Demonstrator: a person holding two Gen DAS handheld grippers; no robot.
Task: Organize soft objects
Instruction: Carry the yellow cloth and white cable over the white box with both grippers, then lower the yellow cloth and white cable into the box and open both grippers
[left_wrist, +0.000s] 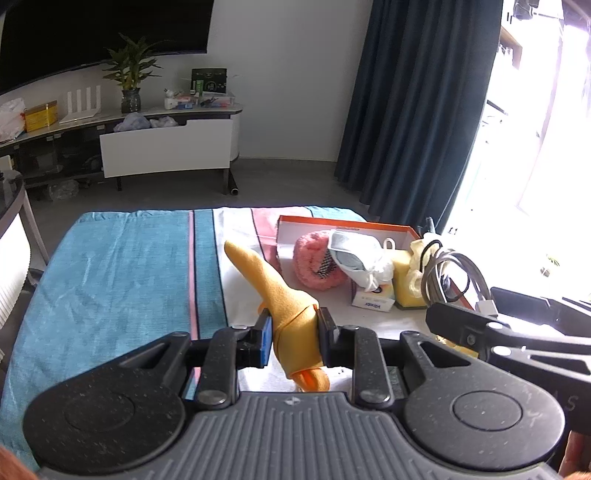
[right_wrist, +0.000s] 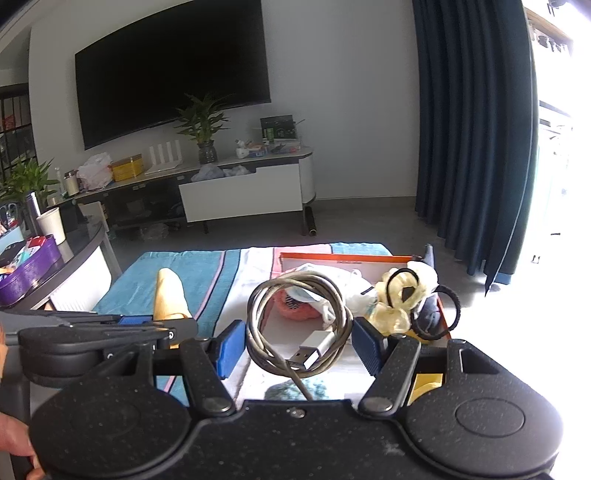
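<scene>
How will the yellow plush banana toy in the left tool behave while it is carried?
The yellow plush banana toy looks soft: it pinches in between the left tool's pads. Probably light, since its long end stays up unsupported. Fabric should resist slipping.

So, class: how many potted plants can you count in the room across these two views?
2. One potted plant stands on the TV cabinet below the television. A second plant sits at the left edge by the dark table, seen only by the right camera. Others may be out of view.

Straight ahead a dark television (right_wrist: 173, 77) hangs on the white wall (right_wrist: 332, 92) above a low cabinet (right_wrist: 243, 192), navy curtains (right_wrist: 472, 129) edging glaring daylight to the right.
</scene>
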